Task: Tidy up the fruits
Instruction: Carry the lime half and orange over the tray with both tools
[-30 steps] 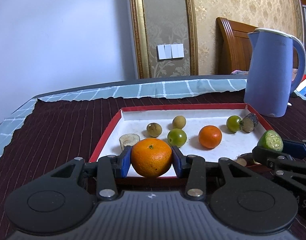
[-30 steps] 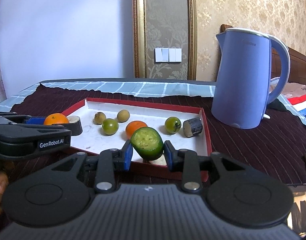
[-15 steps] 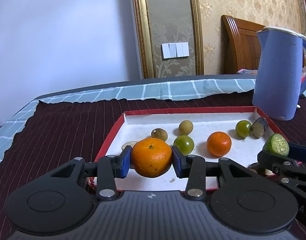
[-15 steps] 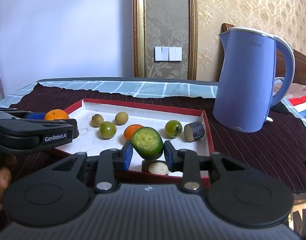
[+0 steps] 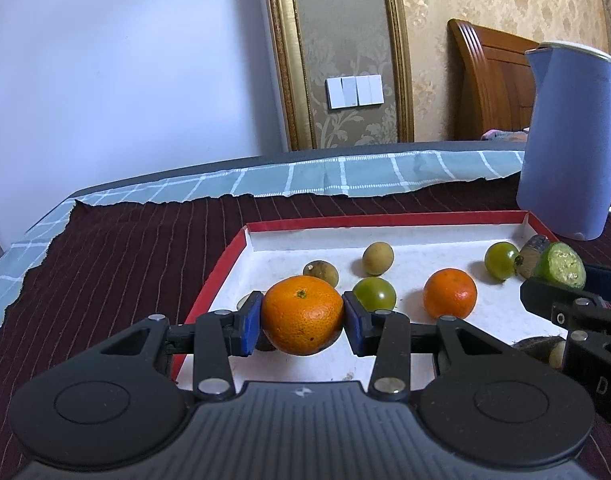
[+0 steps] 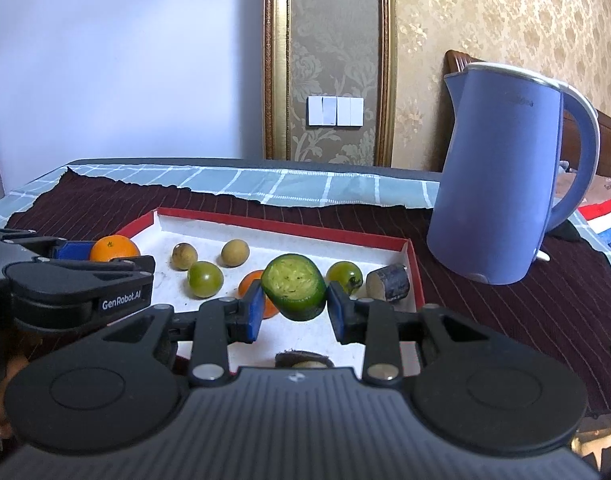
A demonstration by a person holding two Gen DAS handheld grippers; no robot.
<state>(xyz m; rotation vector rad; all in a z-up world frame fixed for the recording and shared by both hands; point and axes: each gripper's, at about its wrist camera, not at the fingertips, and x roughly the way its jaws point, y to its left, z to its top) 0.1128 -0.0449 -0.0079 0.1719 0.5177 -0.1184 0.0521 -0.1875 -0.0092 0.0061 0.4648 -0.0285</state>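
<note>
my left claw (image 5: 303, 322) grips an orange (image 5: 303, 314) over the tray's (image 5: 221, 268) near left corner. my right claw (image 6: 294, 306) grips a green cut fruit (image 6: 295, 286) over the near right part of the tray. farther in, on the white floor, lie a second orange (image 5: 450, 293), two green tomatoes (image 5: 374, 294) and two brown fruits (image 5: 378, 258). a dark stub (image 6: 388, 282) sits at the right wall. far right on the table (image 5: 105, 264) stands a blue kettle (image 6: 501, 176).
</note>
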